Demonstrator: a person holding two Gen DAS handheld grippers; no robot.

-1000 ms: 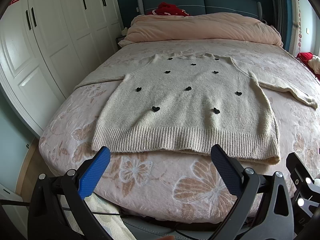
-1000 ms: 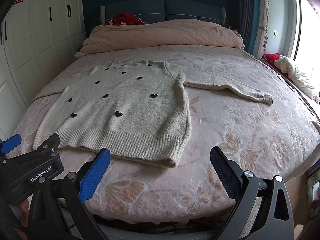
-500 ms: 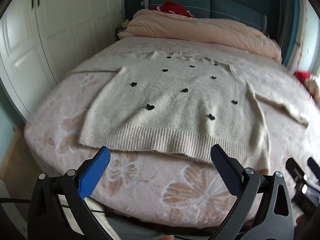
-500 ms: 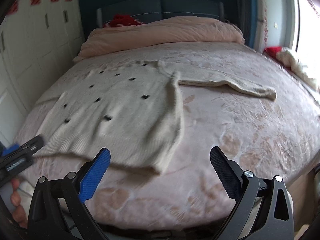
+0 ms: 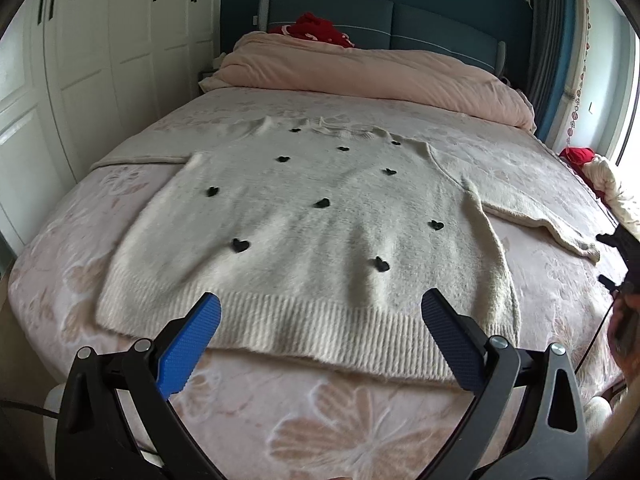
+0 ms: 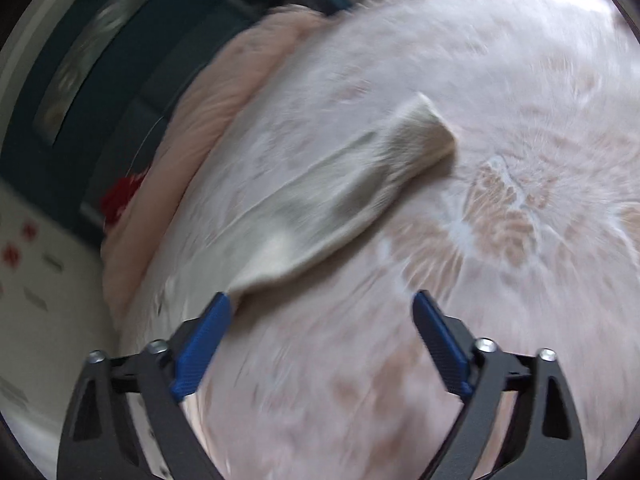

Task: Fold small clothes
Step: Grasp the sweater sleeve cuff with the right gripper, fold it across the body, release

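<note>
flatly spread fuzzy cream sweater [image 5: 312, 232], ribbed hem [image 5: 304, 332]

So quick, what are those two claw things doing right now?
Left gripper: open, holding nothing, near the sweater hem.
Right gripper: open, holding nothing, near the sleeve.

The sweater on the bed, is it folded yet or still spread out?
Spread flat. The sweater lies open on the bed, hem straight, one sleeve stretched sideways, nothing doubled over.
</note>
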